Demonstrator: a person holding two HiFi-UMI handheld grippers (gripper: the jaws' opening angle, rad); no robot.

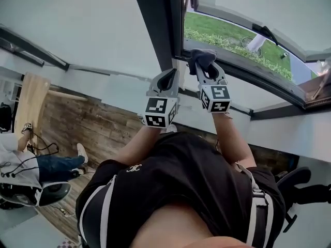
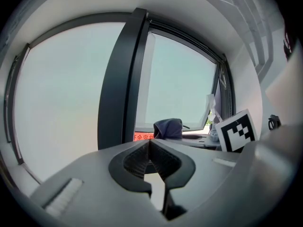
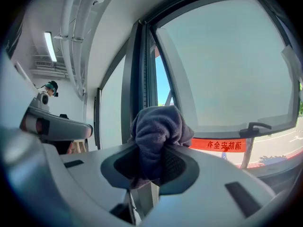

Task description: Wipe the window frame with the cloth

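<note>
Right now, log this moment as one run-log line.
left gripper: shut, empty | right gripper: shut on cloth | cloth by window frame lower corner | contact: unclear

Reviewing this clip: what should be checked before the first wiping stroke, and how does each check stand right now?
1. Cloth gripped: ok. The right hand-held gripper has its jaws clamped on it.
2. Cloth showing past the jaws: ok. A bunched wad sticks out in front.
3. Cloth touching the window frame: cannot tell. The head view shows it at the lower rail, but contact is unclear.
4. Left hand-held gripper out of the way: ok. Its jaws are together and empty, and it sits beside the right one, apart from the cloth.
5. Frame exposed: ok. The sash is swung open outward.
</note>
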